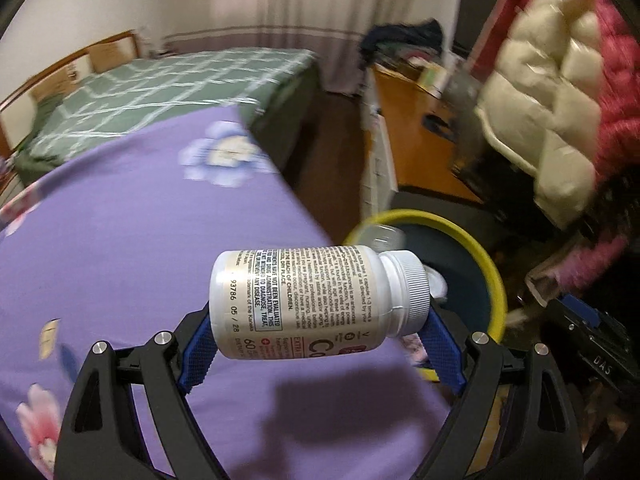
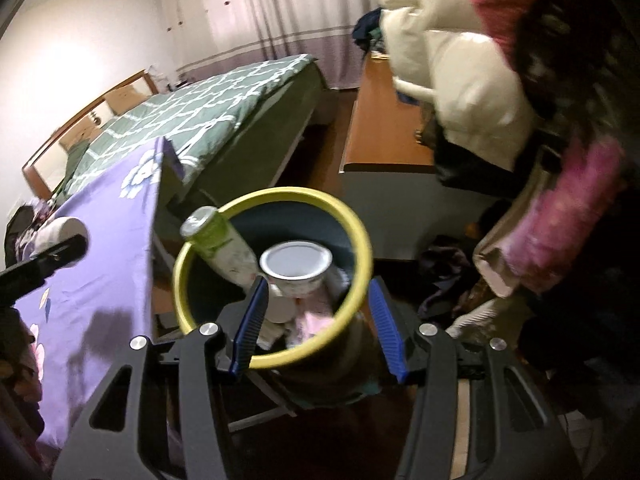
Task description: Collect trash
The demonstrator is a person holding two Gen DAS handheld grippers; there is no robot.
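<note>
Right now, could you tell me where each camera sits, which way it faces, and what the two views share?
Left wrist: sits behind the left tongs, facing across the purple bed toward the bin; its blue fingers clamp a pill bottle.
Right wrist: sits behind the right tongs, looking down into the bin at a cup and can; tongs open, empty.
Shared: bin, purple bed, green bed, jackets.
</note>
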